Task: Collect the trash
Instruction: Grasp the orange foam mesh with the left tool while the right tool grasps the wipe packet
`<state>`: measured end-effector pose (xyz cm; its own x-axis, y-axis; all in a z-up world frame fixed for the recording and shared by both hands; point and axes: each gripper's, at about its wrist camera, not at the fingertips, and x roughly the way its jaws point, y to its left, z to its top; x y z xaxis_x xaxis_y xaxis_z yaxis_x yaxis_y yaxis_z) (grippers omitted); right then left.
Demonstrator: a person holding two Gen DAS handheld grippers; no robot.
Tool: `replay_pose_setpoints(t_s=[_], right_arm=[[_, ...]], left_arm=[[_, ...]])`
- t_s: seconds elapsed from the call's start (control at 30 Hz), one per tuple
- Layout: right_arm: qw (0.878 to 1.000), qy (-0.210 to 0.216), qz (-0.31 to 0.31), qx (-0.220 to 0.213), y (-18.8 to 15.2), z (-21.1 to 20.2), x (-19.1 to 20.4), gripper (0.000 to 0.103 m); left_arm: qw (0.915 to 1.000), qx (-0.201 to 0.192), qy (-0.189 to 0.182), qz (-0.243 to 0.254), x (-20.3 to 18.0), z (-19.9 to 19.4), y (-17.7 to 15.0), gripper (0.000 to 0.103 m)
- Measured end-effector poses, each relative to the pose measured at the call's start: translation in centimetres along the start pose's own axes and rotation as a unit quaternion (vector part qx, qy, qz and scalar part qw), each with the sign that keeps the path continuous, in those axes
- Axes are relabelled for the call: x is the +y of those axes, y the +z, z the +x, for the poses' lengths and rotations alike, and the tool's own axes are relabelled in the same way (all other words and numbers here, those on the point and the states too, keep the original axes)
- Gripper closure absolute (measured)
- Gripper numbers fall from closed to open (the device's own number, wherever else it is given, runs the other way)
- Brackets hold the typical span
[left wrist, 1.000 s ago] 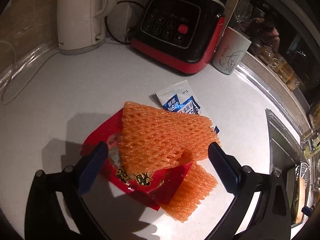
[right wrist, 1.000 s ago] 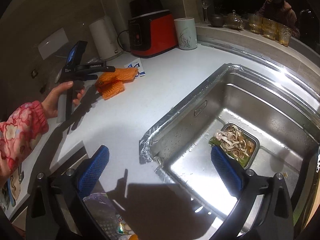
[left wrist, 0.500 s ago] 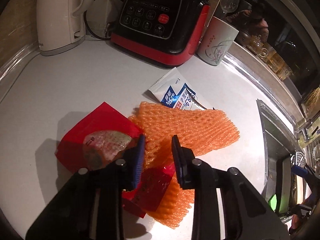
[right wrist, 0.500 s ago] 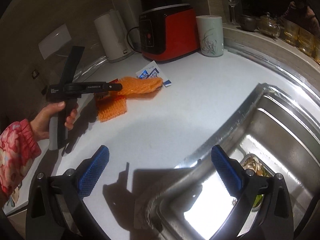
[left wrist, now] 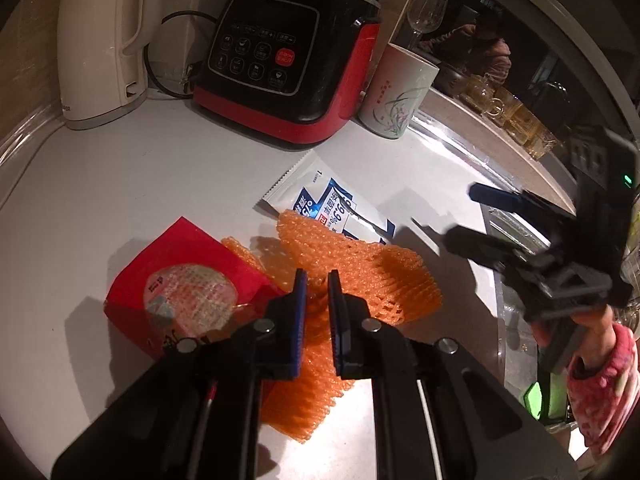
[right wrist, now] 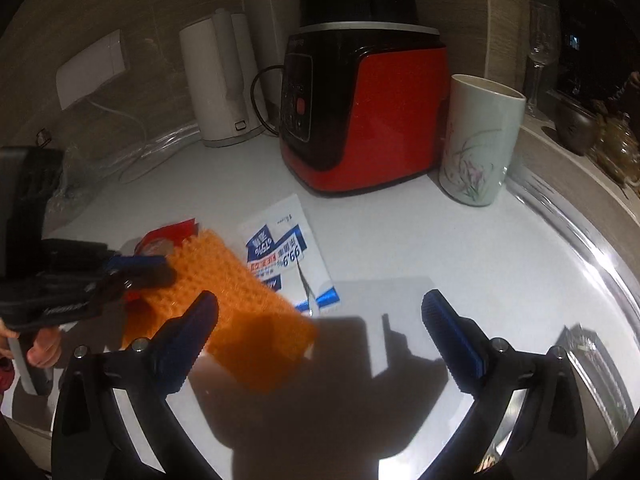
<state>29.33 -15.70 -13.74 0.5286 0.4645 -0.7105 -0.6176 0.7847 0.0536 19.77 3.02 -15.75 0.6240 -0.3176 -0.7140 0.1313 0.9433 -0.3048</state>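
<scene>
The left tool [left wrist: 317, 280] is clenching on the orange foam fruit-netting sleeve [left wrist: 360, 276]; its blue-padded jaws have just been closing from fully spread a second ago, and a fold of the mesh is now being pinched between them. That suggests the first piece of trash is being secured, though it is not yet clear of the white worktop [left wrist: 120, 184], since most of the netting is lying flat there. Half under the netting, a red foil snack wrapper with a round clear window [left wrist: 180, 280] is lying on the worktop, touching the mesh. Just beyond, a white-and-blue sachet [left wrist: 324, 200] is resting flat, its near edge tucked under the netting.

The right tool [right wrist: 320, 312] is standing released, jaws wide with nothing between them, and it is now hovering near the sachet and the far end of the netting, having swung over from the steel sink it was facing a second ago. To my eye it is lining up for the sachet or the wrapper.

Further back are standing a red-and-black kitchen appliance with a touch panel [left wrist: 280, 56], a white electric kettle [left wrist: 100, 40] and a pale ceramic cup with a painted orchid [left wrist: 396, 100].
</scene>
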Motion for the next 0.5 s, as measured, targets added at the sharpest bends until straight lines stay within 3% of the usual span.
replay_pose_setpoints(t_s=[0.1,0.33,0.4,0.43,0.5], right_arm=[[0.999,0.023,-0.006,0.035,1.8,3.7,-0.9,0.019],[0.996,0.049,-0.015,0.075,2.8,8.3,0.3,0.029],[0.995,0.051,-0.023,0.088,2.7,9.1,1.0,0.042],[0.995,0.044,-0.032,0.083,2.7,9.1,1.5,0.043],[0.995,0.046,-0.040,0.085,2.6,9.2,2.1,0.069]], left_arm=[[0.9999,-0.001,-0.007,-0.008,0.3,-0.8,-0.4,0.092],[1.0000,-0.003,0.000,-0.007,0.6,-2.8,-1.7,0.092],[1.0000,-0.004,0.004,-0.008,0.8,-3.2,-2.2,0.092],[0.9999,-0.003,0.004,-0.009,0.9,-3.4,-2.4,0.092],[0.9999,-0.003,0.007,-0.009,1.1,-3.7,-2.9,0.092]])
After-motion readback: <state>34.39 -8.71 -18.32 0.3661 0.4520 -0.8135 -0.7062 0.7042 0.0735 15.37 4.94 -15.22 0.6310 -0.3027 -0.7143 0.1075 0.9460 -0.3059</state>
